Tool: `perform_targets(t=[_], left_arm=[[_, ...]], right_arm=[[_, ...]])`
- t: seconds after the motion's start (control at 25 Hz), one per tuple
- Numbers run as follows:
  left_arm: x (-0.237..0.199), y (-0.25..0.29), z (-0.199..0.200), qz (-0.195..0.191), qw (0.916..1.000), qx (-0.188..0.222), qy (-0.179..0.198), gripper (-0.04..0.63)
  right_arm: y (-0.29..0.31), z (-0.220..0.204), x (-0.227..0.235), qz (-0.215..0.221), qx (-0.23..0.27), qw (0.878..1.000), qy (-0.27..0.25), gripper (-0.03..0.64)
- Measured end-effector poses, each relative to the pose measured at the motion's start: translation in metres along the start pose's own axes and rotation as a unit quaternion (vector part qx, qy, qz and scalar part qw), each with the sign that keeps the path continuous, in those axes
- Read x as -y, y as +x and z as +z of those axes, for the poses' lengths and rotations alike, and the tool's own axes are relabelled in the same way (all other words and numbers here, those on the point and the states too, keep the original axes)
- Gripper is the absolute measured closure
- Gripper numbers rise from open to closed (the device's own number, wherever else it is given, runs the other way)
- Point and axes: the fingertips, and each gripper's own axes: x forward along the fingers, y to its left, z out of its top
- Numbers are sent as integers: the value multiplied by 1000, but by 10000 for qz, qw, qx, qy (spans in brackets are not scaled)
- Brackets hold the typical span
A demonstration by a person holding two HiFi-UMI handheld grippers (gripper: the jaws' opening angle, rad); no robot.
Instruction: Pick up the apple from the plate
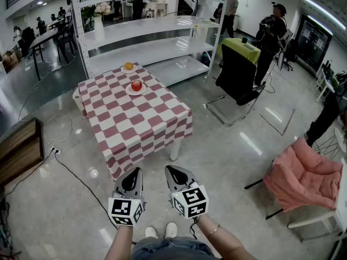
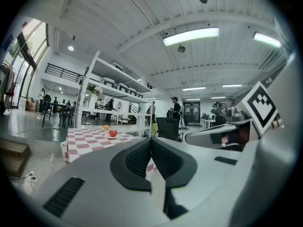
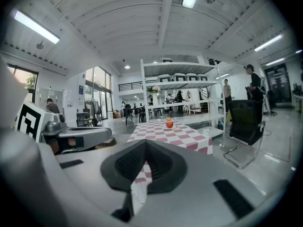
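A: We are looking at the apple (image 1: 136,85) sitting on its plate (image 1: 142,91), far down the checkered counter (image 1: 141,126), well apart from us.

B: And we are carrying the left gripper (image 1: 134,172) and right gripper (image 1: 172,171) with jaws pressed together, gripping nothing.

A: So we should be stepping closer first, then spreading one pair wide and closing round the apple's middle, clear of the plate's rim.

The checked tablecloth (image 1: 135,121) is matt cloth; the polished floor (image 1: 227,161) gleams. The apple (image 1: 136,85) looks smooth and shiny, the white shelving (image 1: 152,50) probably painted metal, the pink chair (image 1: 303,177) soft fabric.
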Motion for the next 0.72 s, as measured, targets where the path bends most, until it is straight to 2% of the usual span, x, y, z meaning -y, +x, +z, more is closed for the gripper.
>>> perform_targets(t=[0.4,0.72], left_arm=[[7,-6,-2,141,9999,-32,44,578],[14,-2,1,279,9996,41,55,578]], right_arm=[[-8,-1,-1,96,37,9999,-59,609],[-15,-4,19,26,29,10000,-72,607]])
